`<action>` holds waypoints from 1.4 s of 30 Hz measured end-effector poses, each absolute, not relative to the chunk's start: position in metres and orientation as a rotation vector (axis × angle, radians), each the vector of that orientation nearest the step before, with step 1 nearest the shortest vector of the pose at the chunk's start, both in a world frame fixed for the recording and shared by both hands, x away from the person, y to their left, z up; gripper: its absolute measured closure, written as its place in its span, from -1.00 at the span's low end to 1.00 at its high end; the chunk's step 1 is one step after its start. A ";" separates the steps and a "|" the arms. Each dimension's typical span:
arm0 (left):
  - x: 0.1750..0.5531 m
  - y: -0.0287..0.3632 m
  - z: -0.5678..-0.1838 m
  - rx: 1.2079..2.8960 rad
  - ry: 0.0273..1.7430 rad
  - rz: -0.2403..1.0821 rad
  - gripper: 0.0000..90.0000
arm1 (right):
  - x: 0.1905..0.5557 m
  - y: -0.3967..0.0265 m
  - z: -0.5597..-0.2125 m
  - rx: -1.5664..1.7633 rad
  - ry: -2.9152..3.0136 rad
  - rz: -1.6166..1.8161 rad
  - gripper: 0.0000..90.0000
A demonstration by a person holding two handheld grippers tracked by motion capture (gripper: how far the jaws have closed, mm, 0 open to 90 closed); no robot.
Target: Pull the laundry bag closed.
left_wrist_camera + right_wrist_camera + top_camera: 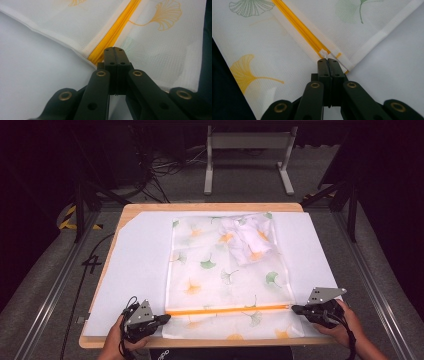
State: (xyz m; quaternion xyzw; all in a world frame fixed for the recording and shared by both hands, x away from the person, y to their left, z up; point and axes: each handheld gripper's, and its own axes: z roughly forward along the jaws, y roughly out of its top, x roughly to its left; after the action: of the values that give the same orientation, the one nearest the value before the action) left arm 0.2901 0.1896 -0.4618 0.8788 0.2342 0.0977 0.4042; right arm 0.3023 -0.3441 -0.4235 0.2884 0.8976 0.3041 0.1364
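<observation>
Mesh laundry bag [227, 275] printed with green and orange ginkgo leaves lies flat on a white sheet [135, 270] that covers the wooden table [210, 207], its length running from the near edge toward the far side. A crumpled white garment [248, 238] sits inside the bag at its far right corner. An orange zipper [227, 309] crosses the bag from left to right close to its near end. The left gripper [164, 319] rests at the zipper's left end, held in the person's left hand [120, 335]; in the left gripper view its jaws are pressed fully together, their tips at the bag's edge right by the zipper, with nothing visibly pinched between them. The right gripper [296, 309], in the right hand [345, 322], sits at the zipper's right end. In the right gripper view its jaws are likewise closed tight, tips touching the white tab [325, 53] where the zipper stops near the bag's side seam.
</observation>
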 end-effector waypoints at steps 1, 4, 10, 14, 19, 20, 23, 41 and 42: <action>0.290 0.189 -0.462 2.220 0.592 0.249 1.00 | 0.302 -0.344 -0.424 0.832 2.596 0.882 1.00; 0.290 0.189 -0.461 2.221 0.592 0.251 1.00 | 0.300 -0.344 -0.424 0.826 2.586 0.897 1.00; 0.289 0.190 -0.459 2.224 0.587 0.253 1.00 | 0.300 -0.342 -0.423 0.816 2.566 0.927 1.00; 0.288 0.191 -0.458 2.222 0.584 0.255 1.00 | 0.298 -0.341 -0.421 0.794 2.564 0.927 0.96; 0.288 0.194 -0.454 2.195 0.578 0.276 1.00 | 0.295 -0.342 -0.419 0.792 2.545 0.949 0.90; 0.288 0.194 -0.454 2.195 0.578 0.276 1.00 | 0.295 -0.343 -0.418 0.790 2.545 0.961 0.89; 0.289 0.197 -0.450 2.172 0.580 0.293 1.00 | 0.294 -0.343 -0.416 0.785 2.526 0.973 0.81; 0.296 0.213 -0.435 2.081 0.638 0.402 0.68 | 0.303 -0.341 -0.401 0.782 2.375 1.032 0.30; 0.297 0.214 -0.434 2.085 0.641 0.414 0.64 | 0.304 -0.341 -0.400 0.783 2.367 1.039 0.26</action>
State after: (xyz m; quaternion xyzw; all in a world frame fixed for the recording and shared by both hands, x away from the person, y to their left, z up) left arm 0.2972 0.2143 -0.4344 0.8413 0.2584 0.1669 0.4445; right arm 0.3040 -0.3414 -0.4002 0.2830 0.8551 0.3755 0.2184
